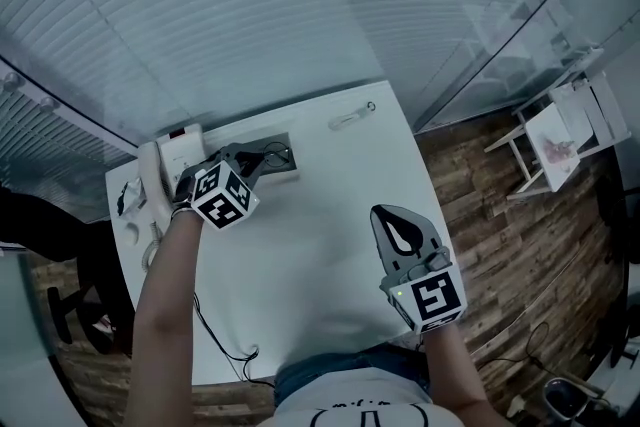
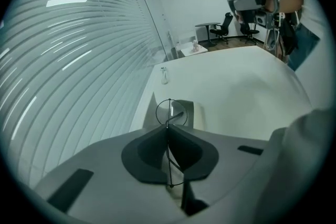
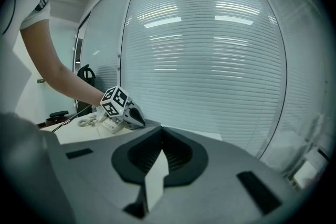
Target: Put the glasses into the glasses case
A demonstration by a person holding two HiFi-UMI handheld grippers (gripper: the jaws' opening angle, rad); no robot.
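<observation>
My left gripper [image 2: 168, 125] is shut on a pair of thin wire-framed glasses [image 2: 168, 113]; one round lens sticks out past the jaw tips. It points steeply down. Just beyond the lens the grey glasses case [image 2: 187, 113] lies on the white table. In the head view the left gripper [image 1: 262, 161] hangs over the case [image 1: 282, 165] at the table's back left. My right gripper [image 1: 384, 212] is held over the table's right side with its jaws together and nothing between them. From the right gripper view [image 3: 161, 130] the left gripper [image 3: 142, 123] and the person's arm show at the left.
A white telephone [image 1: 152, 173] with a coiled cord sits at the table's left edge, and a thin cable [image 1: 215, 335] trails near the front. A small pale object [image 1: 350, 120] lies at the back. Slatted blinds run behind the table. A small white stand [image 1: 560, 130] is on the wooden floor to the right.
</observation>
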